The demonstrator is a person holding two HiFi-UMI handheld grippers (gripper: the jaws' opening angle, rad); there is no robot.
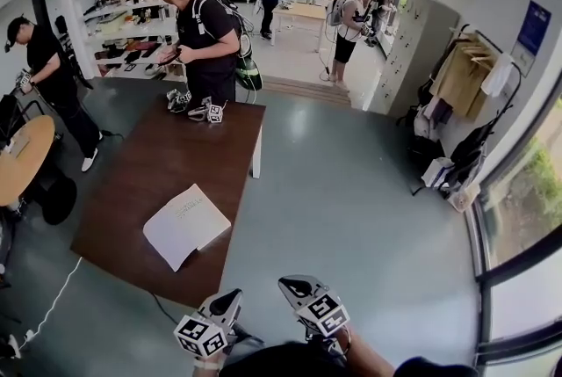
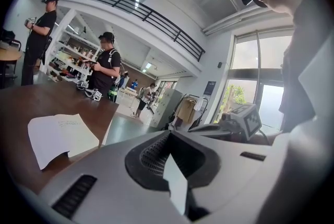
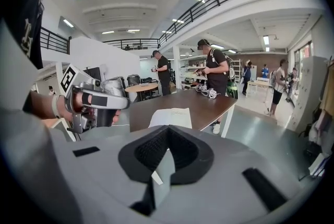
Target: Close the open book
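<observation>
Book point(image 1: 186, 226) open on table point(image 1: 176, 147); left gripper point(image 1: 230, 298), right gripper point(image 1: 295, 286) short of table, jaws together, empty. Could crumple thin pages when pushing shut.

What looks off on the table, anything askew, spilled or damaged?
Only the book: it lies flat but turned at an angle to the brown table's edges, toward the near end. No spill or damage shows from these views.

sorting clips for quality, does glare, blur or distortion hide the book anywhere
Head view: fisheye bending, but the book is sharp and evenly lit. Left gripper view: window blown out, book clear at left. Right gripper view: dark corners, book small but visible.
</observation>
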